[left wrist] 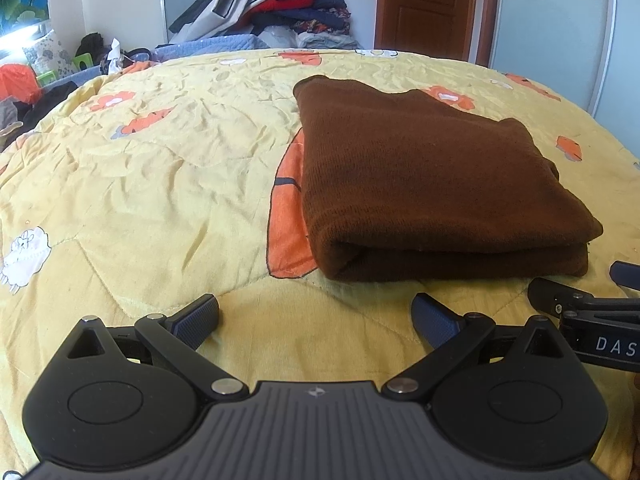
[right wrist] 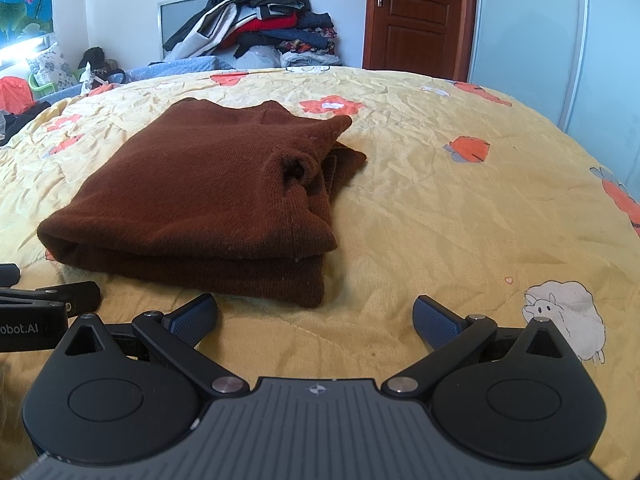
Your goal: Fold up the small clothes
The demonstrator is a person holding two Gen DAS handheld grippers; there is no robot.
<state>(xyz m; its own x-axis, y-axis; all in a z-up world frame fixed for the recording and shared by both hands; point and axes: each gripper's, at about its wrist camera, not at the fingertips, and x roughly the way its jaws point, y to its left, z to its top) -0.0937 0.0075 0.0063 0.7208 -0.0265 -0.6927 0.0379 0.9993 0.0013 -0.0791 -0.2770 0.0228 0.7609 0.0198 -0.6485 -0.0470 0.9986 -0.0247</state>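
Note:
A brown knitted garment [left wrist: 432, 184] lies folded into a thick rectangle on the yellow quilt [left wrist: 160, 168]. In the right wrist view the same brown garment [right wrist: 208, 196] sits ahead and to the left, its folded layers and a rolled opening showing. My left gripper [left wrist: 316, 314] hangs open just in front of the garment's near edge, holding nothing. My right gripper [right wrist: 316, 314] is also open and holds nothing, a little short of the garment's near right corner. Each view catches the other gripper at its edge: the right gripper [left wrist: 584, 312] and the left gripper [right wrist: 44, 304].
The yellow quilt [right wrist: 460, 220] carries orange flowers and white sheep prints and covers the bed. A pile of clothes [left wrist: 276, 4] is heaped at the far side. A brown door [right wrist: 416, 12] and a pale wardrobe panel [right wrist: 528, 32] stand behind. Clutter [left wrist: 24, 84] lies far left.

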